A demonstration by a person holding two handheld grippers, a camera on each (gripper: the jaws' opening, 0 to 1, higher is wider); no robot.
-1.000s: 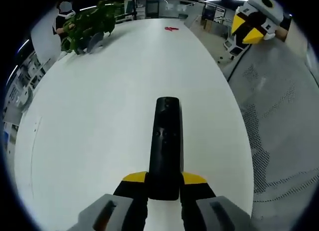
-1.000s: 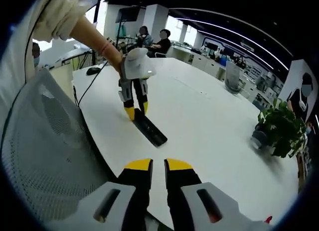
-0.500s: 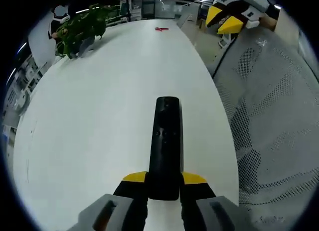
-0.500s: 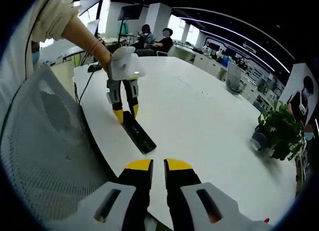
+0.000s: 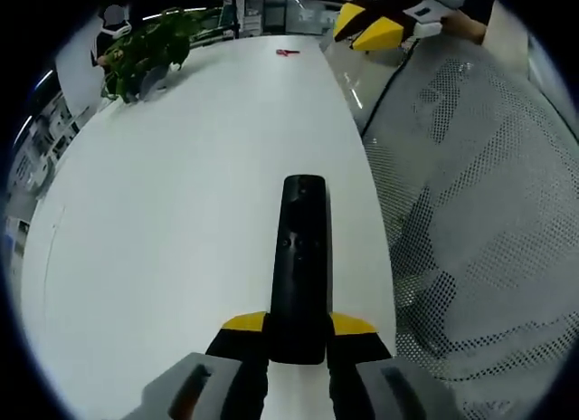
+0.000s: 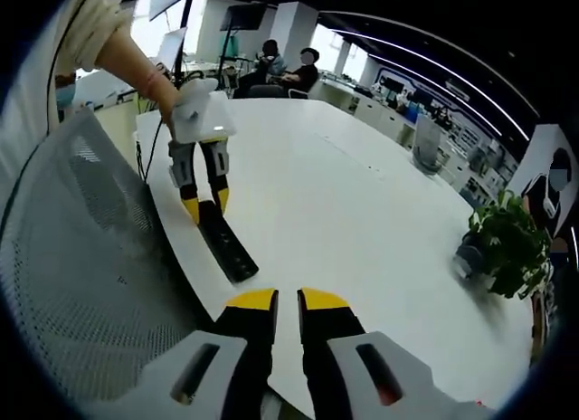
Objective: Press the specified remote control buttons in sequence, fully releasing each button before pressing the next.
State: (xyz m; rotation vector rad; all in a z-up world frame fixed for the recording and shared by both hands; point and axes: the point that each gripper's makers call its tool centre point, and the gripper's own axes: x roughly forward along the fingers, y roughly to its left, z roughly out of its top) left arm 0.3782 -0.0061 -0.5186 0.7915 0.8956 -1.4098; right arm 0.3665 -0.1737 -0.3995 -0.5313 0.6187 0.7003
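Over the white tabletop point(image 5: 172, 212), near its edge, we hold the left gripper point(image 5: 298, 334) with its yellow-tipped jaws clamped on the near end of a black remote control point(image 5: 301, 257). From the left gripper view the remote points straight ahead along the jaws, its button side up, and lies above the tabletop close to the edge that borders a grey mesh chair back point(image 5: 479, 221).

From the right gripper view we see the same left gripper point(image 6: 203, 203) reaching down from a hand point(image 6: 167, 99) and a pale sleeve point(image 6: 77, 22), jaws pointing down at the tabletop point(image 6: 362, 221), the remote point(image 6: 226, 248) slanting from them; whether its far end touches the surface we cannot tell.

Our right gripper point(image 6: 287, 304) hangs off the tabletop edge, well apart from the remote, with its jaws almost together, a thin gap between them, holding nothing. It also appears high up beyond the chair point(image 5: 384, 22).

Farther along the tabletop from the remote stand a potted plant point(image 6: 502, 243) and a small red thing point(image 5: 288, 52). Beyond it, two people point(image 6: 285, 67) sit in an open office.
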